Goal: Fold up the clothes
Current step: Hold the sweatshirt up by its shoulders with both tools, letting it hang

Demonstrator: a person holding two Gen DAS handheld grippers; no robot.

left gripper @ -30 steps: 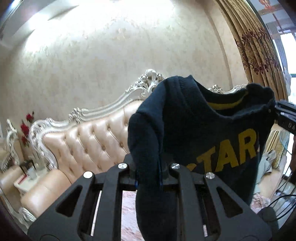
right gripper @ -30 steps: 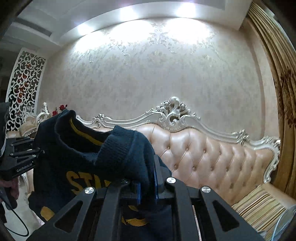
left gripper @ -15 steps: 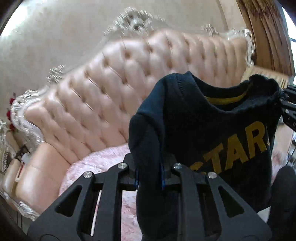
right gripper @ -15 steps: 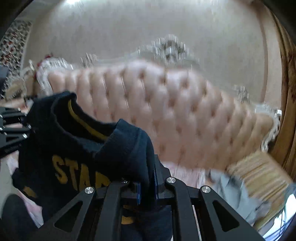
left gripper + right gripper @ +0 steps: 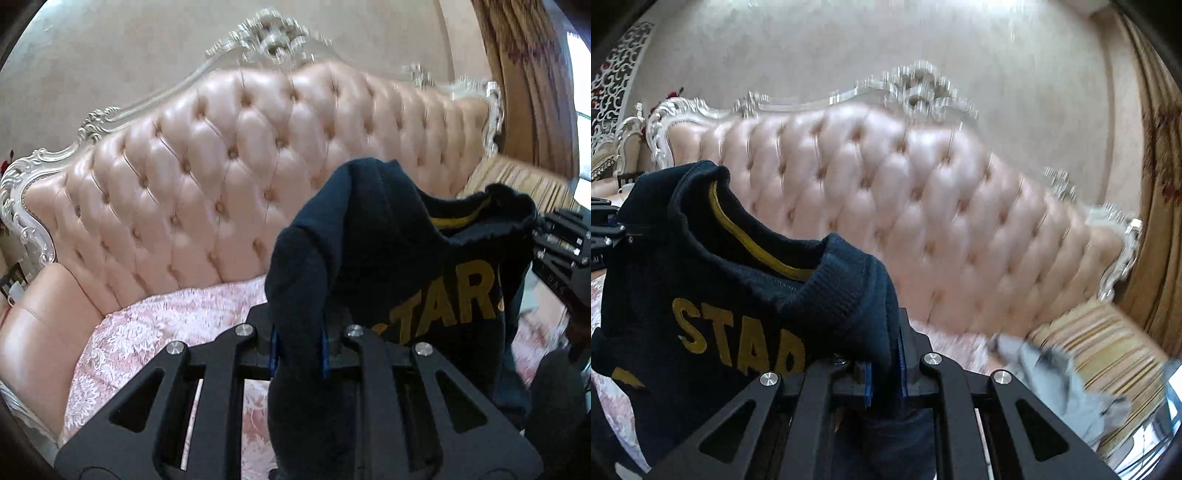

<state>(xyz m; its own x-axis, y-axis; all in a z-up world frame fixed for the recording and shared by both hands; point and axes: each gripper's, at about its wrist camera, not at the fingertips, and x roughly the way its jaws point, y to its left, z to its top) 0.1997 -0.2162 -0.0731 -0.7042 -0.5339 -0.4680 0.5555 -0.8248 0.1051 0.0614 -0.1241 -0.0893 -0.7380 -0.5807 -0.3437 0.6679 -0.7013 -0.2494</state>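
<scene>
Navy sweater (image 5: pixel 424 273) hanging upright, collar up, shoulder line level between clenched left tongs (image 5: pixel 298 349) and right tongs (image 5: pixel 884 373)

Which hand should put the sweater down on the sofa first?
Neither alone, probably both together. The left gripper and the right gripper are each shut on a shoulder of the navy sweater, which hangs spread between them above the pink sofa cover. Lowering evenly should keep it flat.

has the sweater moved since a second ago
Yes. The sweater has come down: it covered the sofa's carved top rail before, and now hangs against the tufted backrest.
</scene>
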